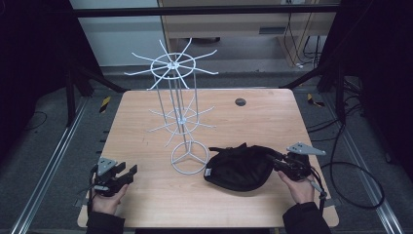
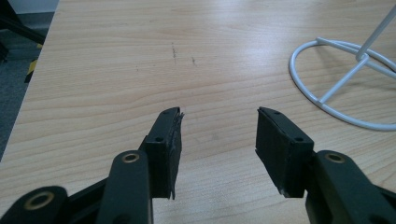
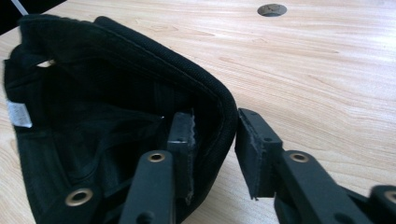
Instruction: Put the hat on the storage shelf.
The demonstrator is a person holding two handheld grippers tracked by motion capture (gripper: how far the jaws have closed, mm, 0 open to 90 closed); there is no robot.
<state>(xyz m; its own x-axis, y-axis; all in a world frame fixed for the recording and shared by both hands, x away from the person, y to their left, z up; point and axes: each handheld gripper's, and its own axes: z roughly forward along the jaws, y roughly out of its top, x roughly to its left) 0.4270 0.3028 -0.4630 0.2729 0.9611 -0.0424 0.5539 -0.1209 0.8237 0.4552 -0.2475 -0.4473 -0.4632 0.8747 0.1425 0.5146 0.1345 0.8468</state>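
Straddling the rim of the black cap (image 3: 116, 107), the right gripper (image 3: 215, 140) had one jaw inside the crown and one outside, the edge between them, pads not yet clearly pressing. Cap lay upside down on the desk (image 1: 146, 195), front right, just beside the white wire rack (image 1: 178, 117), its base ring almost touching the cap. Long axis ran left-right. Left gripper (image 2: 217, 140) sat released, well apart at front left, nothing between its jaws. Rack arms overhead could snag a lift.

The light wooden counter (image 1: 146, 195) carries a white wire rack (image 1: 189, 158) at centre and a black fabric cap (image 1: 238, 168) lower right.
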